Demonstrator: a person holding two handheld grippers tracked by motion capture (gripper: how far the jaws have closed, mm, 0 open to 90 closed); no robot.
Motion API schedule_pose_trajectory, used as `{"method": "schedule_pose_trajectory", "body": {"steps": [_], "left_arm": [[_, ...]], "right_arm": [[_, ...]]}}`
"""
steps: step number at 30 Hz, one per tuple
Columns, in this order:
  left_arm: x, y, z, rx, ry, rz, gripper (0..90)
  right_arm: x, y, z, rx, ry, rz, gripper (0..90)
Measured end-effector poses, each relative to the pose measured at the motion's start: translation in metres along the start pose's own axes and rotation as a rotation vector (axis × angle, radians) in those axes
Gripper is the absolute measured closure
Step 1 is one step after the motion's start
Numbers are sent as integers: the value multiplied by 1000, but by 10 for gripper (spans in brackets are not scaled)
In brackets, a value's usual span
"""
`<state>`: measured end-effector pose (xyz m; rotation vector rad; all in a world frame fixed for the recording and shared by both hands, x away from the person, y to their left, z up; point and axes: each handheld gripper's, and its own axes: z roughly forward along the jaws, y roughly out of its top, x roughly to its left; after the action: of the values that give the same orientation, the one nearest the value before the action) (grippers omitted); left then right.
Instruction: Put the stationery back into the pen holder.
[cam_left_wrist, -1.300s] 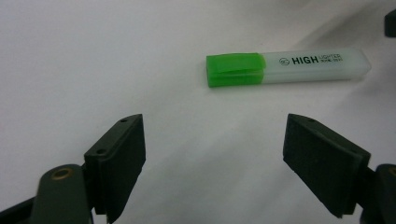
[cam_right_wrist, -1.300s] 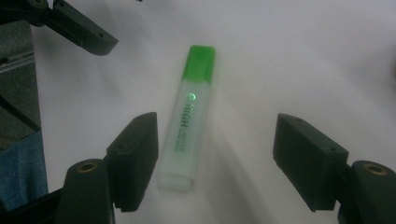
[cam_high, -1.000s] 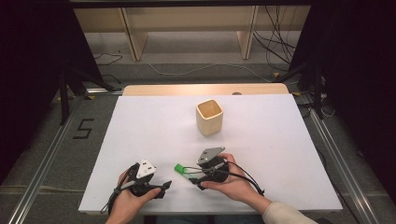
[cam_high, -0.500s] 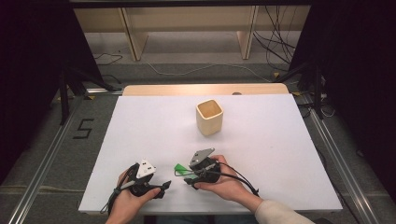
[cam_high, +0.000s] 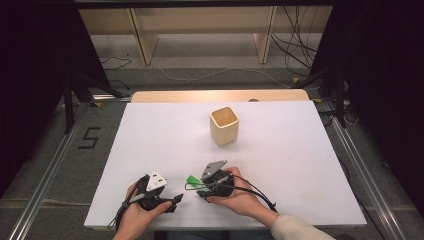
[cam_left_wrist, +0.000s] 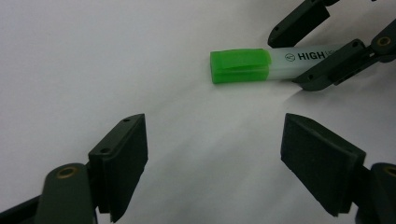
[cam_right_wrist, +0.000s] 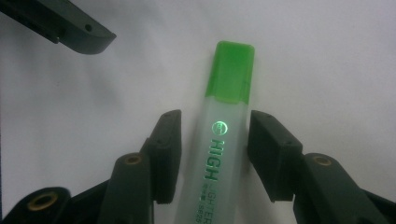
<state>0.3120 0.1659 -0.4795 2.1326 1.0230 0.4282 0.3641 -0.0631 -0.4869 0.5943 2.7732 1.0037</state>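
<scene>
Two grippers low at the near table (cam_high: 280, 150) edge: left gripper (cam_high: 175, 200), right gripper (cam_high: 195, 186), highlighter (cam_high: 192, 179) between; cup (cam_high: 224, 125) farther off. Left gripper view: jaws wide, empty. Right gripper view: jaws have just been closing, flanking the highlighter (cam_right_wrist: 224, 140), narrow gaps either side.

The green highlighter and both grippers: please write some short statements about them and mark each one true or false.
1. The highlighter lies between the jaws of the right gripper. True.
2. The highlighter's cap is orange. False: it is green.
3. The left gripper holds the highlighter. False: its jaws stand wide open with nothing between them.
4. The wooden cup stands upright on the white table, apart from both grippers. True.
5. The highlighter is inside the cup. False: it lies on the table.
</scene>
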Motion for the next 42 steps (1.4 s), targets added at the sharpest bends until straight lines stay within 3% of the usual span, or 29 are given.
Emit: {"method": "schedule_pose_trajectory", "body": {"steps": [10,20,42], "left_arm": [[0,0,0,0,0,0,230],[-1,0,0,0,1,1,230],[1,-1,1,-4,6,-8,231]], "right_arm": [[1,0,0,-1,-14,-2,599],[2,0,0,-4,-25,31,660],[0,0,-3,-29,-19,63,666]]}}
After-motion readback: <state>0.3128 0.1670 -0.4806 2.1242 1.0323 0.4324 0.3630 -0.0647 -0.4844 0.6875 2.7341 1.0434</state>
